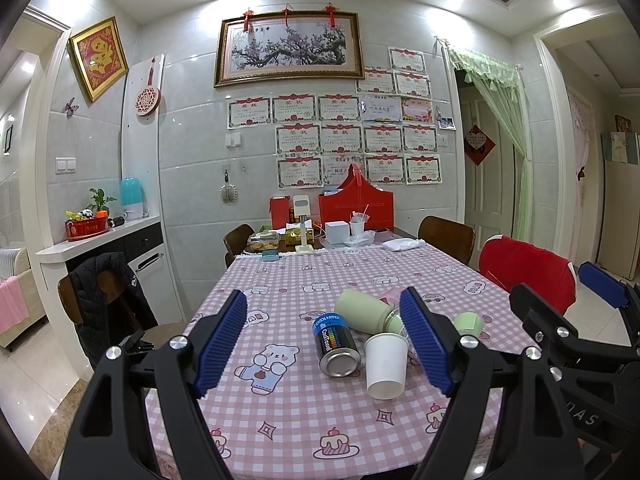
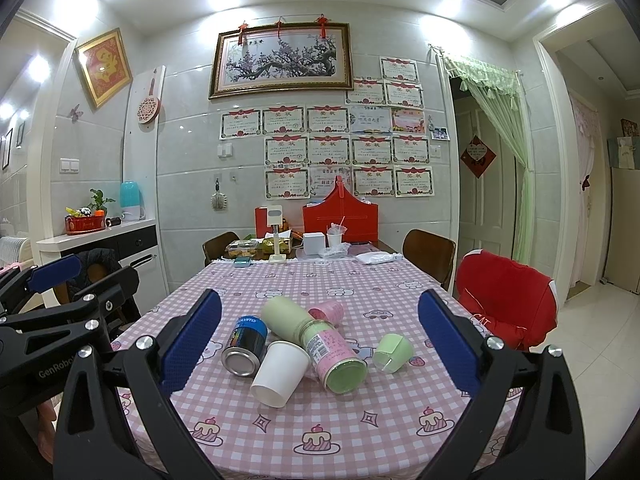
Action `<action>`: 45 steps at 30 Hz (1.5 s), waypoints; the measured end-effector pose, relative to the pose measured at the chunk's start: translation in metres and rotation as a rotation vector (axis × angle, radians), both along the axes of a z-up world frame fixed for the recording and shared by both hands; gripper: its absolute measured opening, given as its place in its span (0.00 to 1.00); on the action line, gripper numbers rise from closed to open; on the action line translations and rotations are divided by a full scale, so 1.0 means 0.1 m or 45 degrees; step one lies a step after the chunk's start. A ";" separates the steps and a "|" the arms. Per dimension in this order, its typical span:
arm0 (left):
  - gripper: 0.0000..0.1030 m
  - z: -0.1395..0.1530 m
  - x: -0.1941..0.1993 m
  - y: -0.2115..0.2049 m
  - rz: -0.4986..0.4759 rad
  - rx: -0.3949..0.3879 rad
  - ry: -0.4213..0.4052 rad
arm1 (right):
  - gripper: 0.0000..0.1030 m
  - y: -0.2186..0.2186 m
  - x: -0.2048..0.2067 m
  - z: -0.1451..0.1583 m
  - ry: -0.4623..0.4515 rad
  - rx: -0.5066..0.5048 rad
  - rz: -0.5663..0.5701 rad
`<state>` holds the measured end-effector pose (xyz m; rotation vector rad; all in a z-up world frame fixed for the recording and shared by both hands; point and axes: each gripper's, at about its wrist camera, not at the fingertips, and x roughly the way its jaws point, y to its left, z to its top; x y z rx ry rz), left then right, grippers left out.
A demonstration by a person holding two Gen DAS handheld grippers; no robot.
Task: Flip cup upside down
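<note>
A white paper cup lies on its side on the pink checked tablecloth, leaning on a blue-and-black can; it also shows in the right wrist view. My left gripper is open and empty, its blue pads on either side of the can and cup, above the table. My right gripper is open and empty, wide around the pile of items. A small green cup lies on its side to the right.
A pale green bottle, a glass jar with a pink label and a pink cup lie tumbled behind the white cup. Boxes, a red basket and packets crowd the table's far end. Chairs stand around the table, one with a red cushion.
</note>
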<state>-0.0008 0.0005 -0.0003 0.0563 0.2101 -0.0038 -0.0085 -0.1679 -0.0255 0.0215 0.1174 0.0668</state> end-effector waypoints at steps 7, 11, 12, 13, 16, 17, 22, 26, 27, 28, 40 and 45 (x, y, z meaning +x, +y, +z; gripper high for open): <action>0.75 0.00 0.00 -0.02 0.000 0.001 -0.001 | 0.92 0.00 0.00 0.00 0.000 0.001 0.001; 0.75 0.00 0.00 -0.02 0.000 0.002 -0.001 | 0.92 0.00 0.00 0.00 0.000 0.002 0.001; 0.75 0.00 0.00 -0.03 0.000 0.002 -0.001 | 0.92 0.00 0.00 0.00 0.000 0.001 0.000; 0.75 0.00 0.00 -0.03 0.000 0.002 -0.001 | 0.92 0.00 0.00 0.00 0.001 0.001 0.000; 0.75 0.01 0.00 -0.02 -0.001 0.000 0.002 | 0.92 0.00 0.00 0.00 0.000 0.001 0.000; 0.75 0.00 -0.01 -0.03 0.000 0.001 0.001 | 0.92 0.00 0.00 0.00 0.001 0.002 0.001; 0.75 0.00 0.01 -0.05 -0.001 -0.005 0.006 | 0.92 -0.02 0.00 -0.03 0.000 -0.005 0.005; 0.75 0.06 0.05 -0.18 -0.006 0.004 0.008 | 0.92 -0.08 0.00 -0.02 0.011 0.003 0.003; 0.75 0.06 0.05 -0.19 -0.006 0.007 0.005 | 0.92 -0.10 0.03 -0.01 0.011 0.006 0.002; 0.75 0.06 0.04 -0.16 -0.006 0.007 0.005 | 0.92 -0.11 0.05 0.00 0.014 0.011 0.004; 0.75 0.01 0.03 -0.07 0.002 0.013 0.006 | 0.92 -0.05 0.05 -0.06 0.018 0.008 0.011; 0.75 0.00 0.04 -0.08 0.005 0.016 0.007 | 0.92 -0.04 0.06 -0.07 0.021 0.007 0.015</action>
